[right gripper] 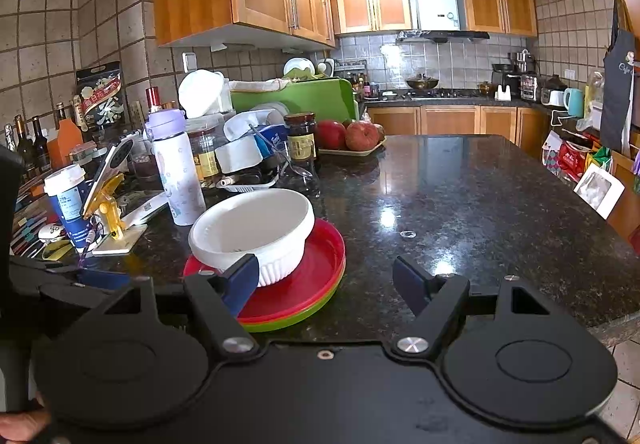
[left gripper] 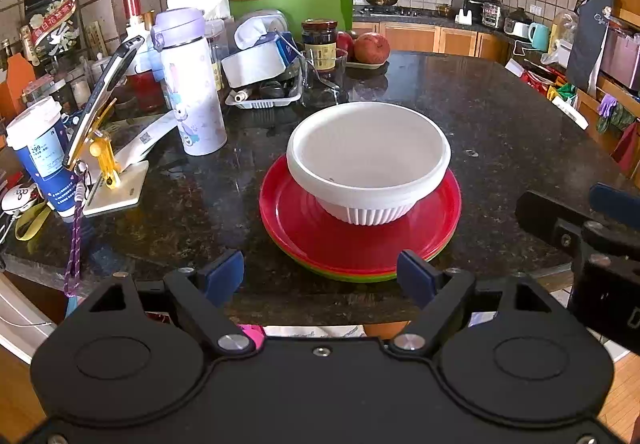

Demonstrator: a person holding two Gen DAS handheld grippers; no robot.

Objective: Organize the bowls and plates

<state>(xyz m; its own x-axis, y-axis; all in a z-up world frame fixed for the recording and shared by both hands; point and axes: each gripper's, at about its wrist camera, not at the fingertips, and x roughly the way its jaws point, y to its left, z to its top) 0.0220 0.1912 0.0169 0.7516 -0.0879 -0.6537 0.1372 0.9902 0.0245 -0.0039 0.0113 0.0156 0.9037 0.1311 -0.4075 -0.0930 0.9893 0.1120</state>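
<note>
Straight ahead of the left tool [left gripper: 320, 272], in the center of its view, a white bowl [left gripper: 368, 164] stands upright on a stack of plates [left gripper: 360, 244], red on top and green below. Both fingers are spread wide and hold nothing; the near plate rim lies just between them. From the right tool [right gripper: 326, 280], also spread and empty, the stack [right gripper: 312, 276] sits to the lower left, so the left one is, I judge, better lined up. Round things, no long axis. The dark stone bench [left gripper: 500, 116] is bare at right, crowded with bottles at upper left of a kitchen
</note>
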